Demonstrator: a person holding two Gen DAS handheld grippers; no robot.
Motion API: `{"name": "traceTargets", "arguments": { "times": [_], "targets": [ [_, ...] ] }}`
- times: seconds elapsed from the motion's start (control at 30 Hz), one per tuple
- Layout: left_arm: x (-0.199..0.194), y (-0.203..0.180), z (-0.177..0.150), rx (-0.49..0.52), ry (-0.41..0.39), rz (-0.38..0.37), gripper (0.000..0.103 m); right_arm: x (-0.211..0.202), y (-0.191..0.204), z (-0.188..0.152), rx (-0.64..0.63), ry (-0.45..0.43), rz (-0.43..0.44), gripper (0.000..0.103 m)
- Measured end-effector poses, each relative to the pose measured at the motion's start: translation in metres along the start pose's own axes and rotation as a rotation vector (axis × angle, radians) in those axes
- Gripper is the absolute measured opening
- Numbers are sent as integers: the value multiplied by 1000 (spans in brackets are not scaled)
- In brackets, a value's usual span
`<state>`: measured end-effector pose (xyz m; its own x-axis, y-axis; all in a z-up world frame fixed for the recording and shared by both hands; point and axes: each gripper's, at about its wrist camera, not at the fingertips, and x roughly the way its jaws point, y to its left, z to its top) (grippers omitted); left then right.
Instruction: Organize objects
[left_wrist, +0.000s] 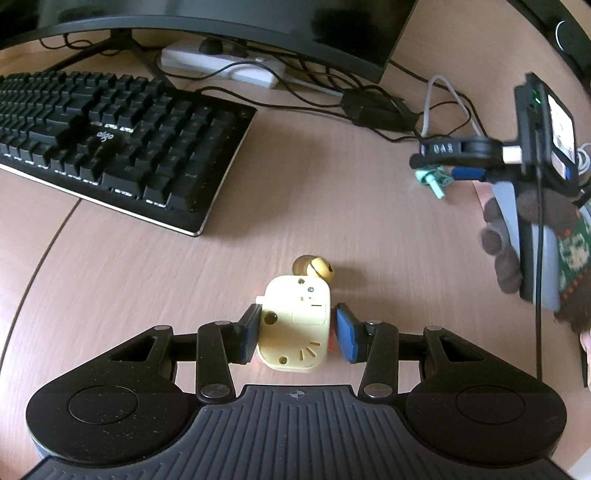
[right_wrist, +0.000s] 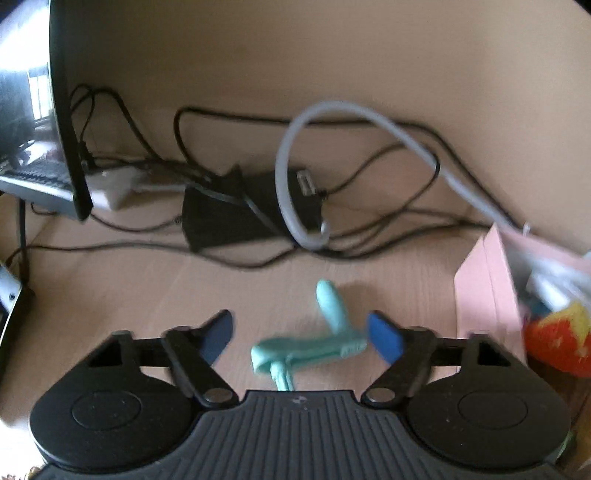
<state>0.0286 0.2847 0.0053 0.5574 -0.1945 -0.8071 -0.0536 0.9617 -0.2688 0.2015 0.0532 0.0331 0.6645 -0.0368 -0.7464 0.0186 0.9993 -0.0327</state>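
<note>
In the left wrist view my left gripper (left_wrist: 297, 321) is shut on a cream alarm clock (left_wrist: 295, 325), back side up, with a brass bell (left_wrist: 314, 267) at its far end. It hangs just over the wooden desk (left_wrist: 295, 206). A small teal plastic piece (right_wrist: 310, 347) lies on the desk between the fingers of my right gripper (right_wrist: 299, 325). That gripper is open: the right pad is close to the piece's end and the left pad is well clear. The left wrist view also shows the right gripper (left_wrist: 439, 166) at the far right over the teal piece (left_wrist: 436, 182), held by a hand in a brown knit glove (left_wrist: 498, 240).
A black keyboard (left_wrist: 110, 144) lies at the left under a monitor (left_wrist: 221, 26), with a white power strip (left_wrist: 221, 66) behind. A black adapter box (right_wrist: 240, 214), tangled black cables and a grey cable (right_wrist: 288, 177) lie beyond the teal piece. A pink box (right_wrist: 484, 284) with an orange-and-yellow thing (right_wrist: 557, 339) stands at the right.
</note>
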Motion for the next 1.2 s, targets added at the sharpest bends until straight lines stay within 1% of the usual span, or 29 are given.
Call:
{"name": "traceTargets", "arguments": {
  "times": [0.07, 0.1, 0.13, 0.23, 0.3, 0.43, 0.5, 0.57, 0.63, 0.67, 0.7, 0.73, 0.77, 0.8, 0.83, 0.93, 1.0, 1.1, 1.2],
  "targets": [
    [2, -1, 1, 5, 2, -2, 47, -12, 2, -10, -28, -9, 22, 62],
    [3, -3, 3, 10, 4, -3, 47, -20, 4, -18, -53, -17, 37, 47],
    [5, -4, 3, 15, 7, -5, 47, -26, 5, -24, -71, 1, 59, 28],
    [8, -12, 5, 33, 14, -21, 47, -47, 4, -50, -93, 33, 117, 27],
    [10, -20, 4, 52, 18, -33, 47, -64, 2, -73, -111, 44, 134, 26],
    [13, -35, 0, 77, 30, -67, 47, -98, -8, -106, -122, 81, 166, 21],
    [13, -43, -3, 83, 34, -85, 47, -114, -17, -122, -141, 84, 160, 21],
    [12, -50, -7, 88, 37, -106, 47, -132, -28, -138, -181, 70, 132, 21],
    [12, -56, -9, 90, 40, -126, 47, -149, -43, -156, -221, 58, 57, 21],
    [12, -60, -9, 90, 44, -133, 47, -154, -51, -164, -235, 52, 3, 22],
    [12, -64, -10, 92, 49, -139, 47, -159, -57, -169, -239, 50, -43, 31],
    [12, -70, -10, 95, 54, -145, 47, -165, -65, -175, -234, 44, -100, 51],
    [12, -76, -10, 101, 57, -148, 47, -173, -75, -180, -210, 34, -142, 62],
    [12, -81, -11, 107, 60, -150, 47, -179, -83, -183, -180, 26, -166, 76],
    [13, -88, -13, 115, 63, -151, 47, -186, -94, -187, -133, 25, -181, 80],
    [19, -111, -17, 145, 77, -157, 47, -198, -116, -192, -12, 44, -162, 82],
    [24, -127, -18, 184, 79, -156, 47, -200, -125, -193, 47, 24, -143, 82],
    [28, -151, -22, 241, 79, -112, 47, -195, -132, -191, 125, -3, -143, 82],
    [28, -165, -28, 286, 76, -77, 48, -177, -136, -188, 194, 18, -74, 82]
  ]
}}
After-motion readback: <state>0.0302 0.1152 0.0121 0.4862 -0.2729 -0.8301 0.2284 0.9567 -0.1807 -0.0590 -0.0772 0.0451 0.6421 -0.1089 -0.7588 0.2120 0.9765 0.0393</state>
